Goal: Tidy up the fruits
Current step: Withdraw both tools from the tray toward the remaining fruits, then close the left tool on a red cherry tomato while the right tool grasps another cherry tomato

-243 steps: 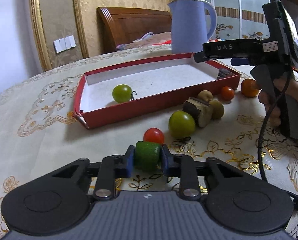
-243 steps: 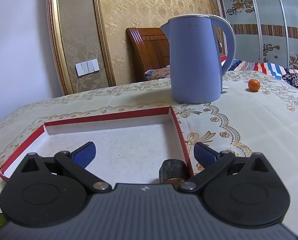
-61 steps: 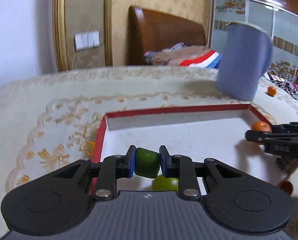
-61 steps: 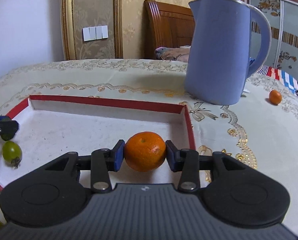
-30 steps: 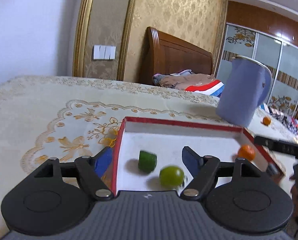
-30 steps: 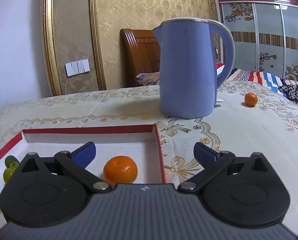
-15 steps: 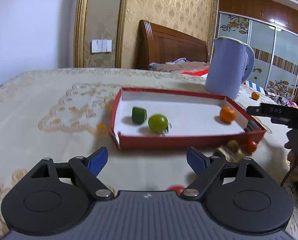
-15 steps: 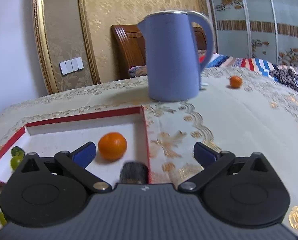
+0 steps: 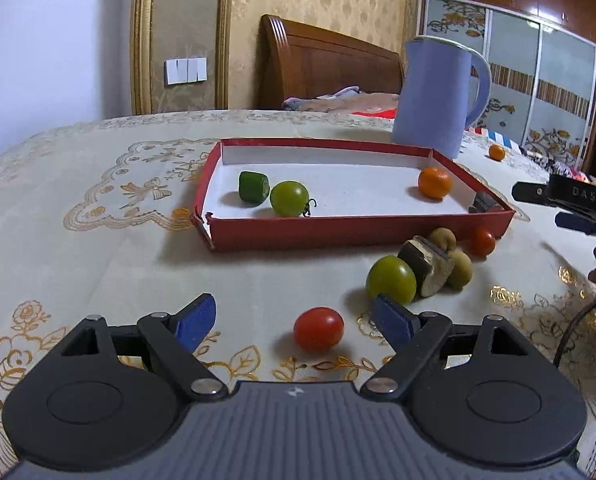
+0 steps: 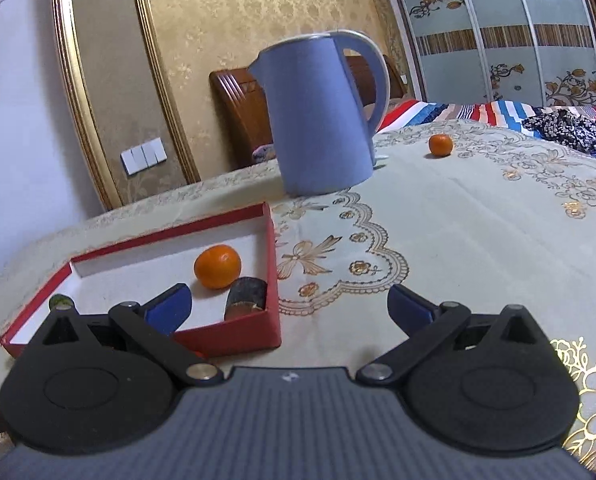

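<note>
Where the right gripper juts in at the edge of the left wrist view, its black body reads "DAS". Its blue fingers stand wide apart over tray corner and tablecloth, gripping nothing. The left gripper is likewise spread and empty, a red tomato lying between its tips, untouched. Inside the red tray sit an orange, a green tomato and a dark green piece.
</note>
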The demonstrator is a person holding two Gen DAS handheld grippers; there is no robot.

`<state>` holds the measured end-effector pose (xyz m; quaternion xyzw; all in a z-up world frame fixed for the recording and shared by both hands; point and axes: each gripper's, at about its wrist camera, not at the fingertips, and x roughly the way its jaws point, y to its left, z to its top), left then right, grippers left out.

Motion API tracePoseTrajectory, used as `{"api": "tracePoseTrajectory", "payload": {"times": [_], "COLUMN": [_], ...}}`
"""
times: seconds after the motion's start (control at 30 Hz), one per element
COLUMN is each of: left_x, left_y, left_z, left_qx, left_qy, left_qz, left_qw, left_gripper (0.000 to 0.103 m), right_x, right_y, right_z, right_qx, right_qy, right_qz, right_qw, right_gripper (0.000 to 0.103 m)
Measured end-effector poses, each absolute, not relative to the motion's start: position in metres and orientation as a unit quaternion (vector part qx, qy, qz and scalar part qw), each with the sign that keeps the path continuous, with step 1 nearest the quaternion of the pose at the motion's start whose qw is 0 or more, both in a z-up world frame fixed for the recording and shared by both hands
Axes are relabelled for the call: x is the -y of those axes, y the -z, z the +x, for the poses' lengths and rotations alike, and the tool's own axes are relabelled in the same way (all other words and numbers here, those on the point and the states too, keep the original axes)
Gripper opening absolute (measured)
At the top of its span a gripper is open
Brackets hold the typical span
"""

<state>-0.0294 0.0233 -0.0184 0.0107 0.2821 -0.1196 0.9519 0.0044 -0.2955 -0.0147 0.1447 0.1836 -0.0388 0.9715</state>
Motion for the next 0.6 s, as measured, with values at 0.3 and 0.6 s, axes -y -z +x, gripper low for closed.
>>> {"api": "tracePoseTrajectory", "payload": {"times": [0.3,0.6], "left_x": [-0.017,-0.012], "left_y": [0.021,0.026], "left_z": [-0.032,-0.029], "left_qx": [-0.284,-0.303], "left_qy": [0.125,0.13], "left_qz": [0.025,0.038], "left_qw": [0.95,0.943], "left_gripper": [0.082,0.046], "right_x": [0.298,0.301], "right_y": [0.017,0.018], "right_z": [0.006,0.006], "right_qx": [-0.192,-0.189], "right_qy": [0.052,0.054], "right_qz": [0.155,0.162], "right_qw": [0.968,0.967], "right_gripper": [0.103,0.103]}}
